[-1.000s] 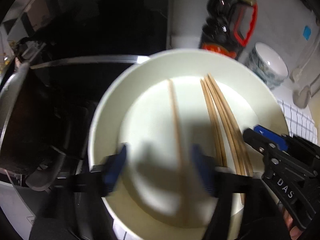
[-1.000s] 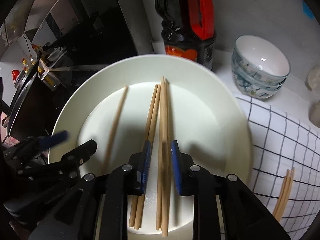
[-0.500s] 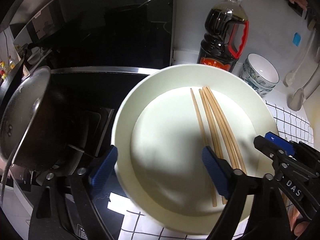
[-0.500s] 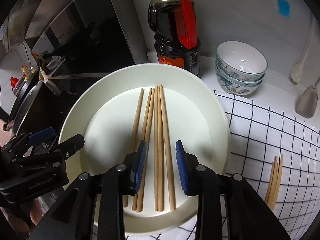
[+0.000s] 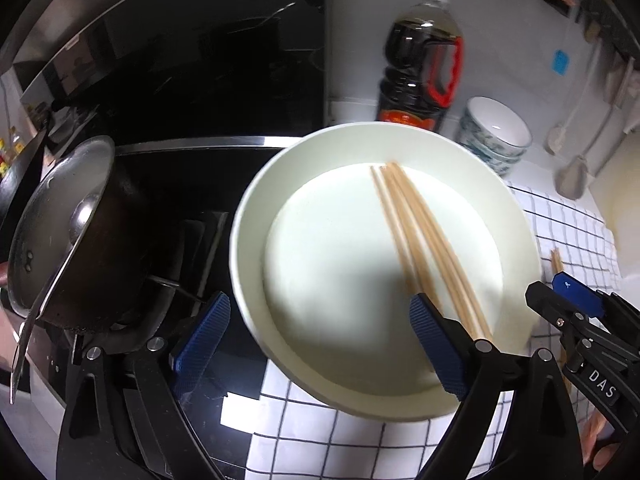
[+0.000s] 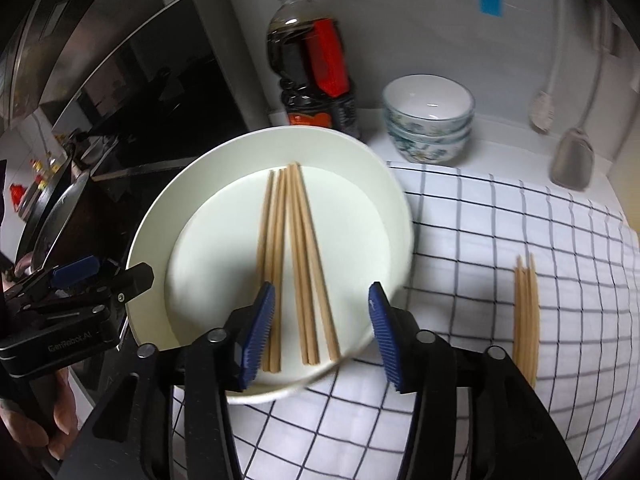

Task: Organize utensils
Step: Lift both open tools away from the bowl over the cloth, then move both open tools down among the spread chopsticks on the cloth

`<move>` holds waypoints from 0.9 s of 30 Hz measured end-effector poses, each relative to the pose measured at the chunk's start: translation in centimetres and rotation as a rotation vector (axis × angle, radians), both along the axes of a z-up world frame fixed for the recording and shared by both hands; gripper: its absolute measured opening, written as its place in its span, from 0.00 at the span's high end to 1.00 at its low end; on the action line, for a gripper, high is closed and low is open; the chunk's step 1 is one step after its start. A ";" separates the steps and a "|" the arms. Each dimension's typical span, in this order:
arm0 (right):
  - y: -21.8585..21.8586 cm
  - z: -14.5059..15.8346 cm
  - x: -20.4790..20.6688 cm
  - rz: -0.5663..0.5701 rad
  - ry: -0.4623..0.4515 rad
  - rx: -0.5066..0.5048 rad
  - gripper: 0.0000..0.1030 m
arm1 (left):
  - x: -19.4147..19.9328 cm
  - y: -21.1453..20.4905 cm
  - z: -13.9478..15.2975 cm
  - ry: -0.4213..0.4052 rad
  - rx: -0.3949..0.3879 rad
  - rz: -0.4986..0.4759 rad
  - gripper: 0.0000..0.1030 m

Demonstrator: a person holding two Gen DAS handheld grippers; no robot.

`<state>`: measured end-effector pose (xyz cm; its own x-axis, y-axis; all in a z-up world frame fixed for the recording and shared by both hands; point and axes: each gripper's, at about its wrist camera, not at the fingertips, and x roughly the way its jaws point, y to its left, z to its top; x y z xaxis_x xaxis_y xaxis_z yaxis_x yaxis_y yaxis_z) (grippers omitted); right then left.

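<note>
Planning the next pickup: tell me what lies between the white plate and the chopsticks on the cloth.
Only bare checkered cloth separates the white plate from the loose chopsticks, shown in the right wrist view.

White counter point(image 6: 500, 152) — checked cloth point(image 6: 480, 240), bottle point(image 6: 312, 64), stacked bowls point(image 6: 428, 120)

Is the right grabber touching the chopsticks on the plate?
Apart. The right wrist view shows the right gripper open, its blue fingers spread either side of the chopsticks, holding nothing.

Wooden chopsticks point(image 6: 294, 256), glossy plate point(image 6: 200, 184)
</note>
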<state>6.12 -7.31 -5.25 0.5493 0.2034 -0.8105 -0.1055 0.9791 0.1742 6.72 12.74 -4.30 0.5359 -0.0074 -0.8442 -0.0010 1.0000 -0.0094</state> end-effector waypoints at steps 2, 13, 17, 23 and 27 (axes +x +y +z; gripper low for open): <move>-0.6 0.1 -0.8 -0.026 -0.006 0.001 0.49 | -0.4 -0.7 0.3 -0.010 -0.006 -0.035 0.11; -7.1 0.4 -5.7 -0.204 -0.010 -0.021 0.40 | -2.1 -8.1 1.6 -0.034 -0.042 -0.237 0.10; -10.5 0.3 -7.5 -0.254 -0.007 -0.034 0.38 | -2.8 -11.1 1.8 -0.033 -0.062 -0.275 0.10; -15.4 -0.2 -9.9 -0.280 0.000 -0.043 0.34 | -4.6 -15.6 1.4 -0.029 -0.075 -0.286 0.10; -18.9 -0.8 -11.2 -0.245 0.008 -0.032 0.32 | -6.3 -18.1 1.0 -0.006 -0.072 -0.236 0.10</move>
<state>-5.10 -26.20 -6.03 0.5721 0.0387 -0.8193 0.1371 0.9803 0.1421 0.45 -5.33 -3.31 0.5173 -0.1932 -0.8337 0.2325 0.9693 -0.0804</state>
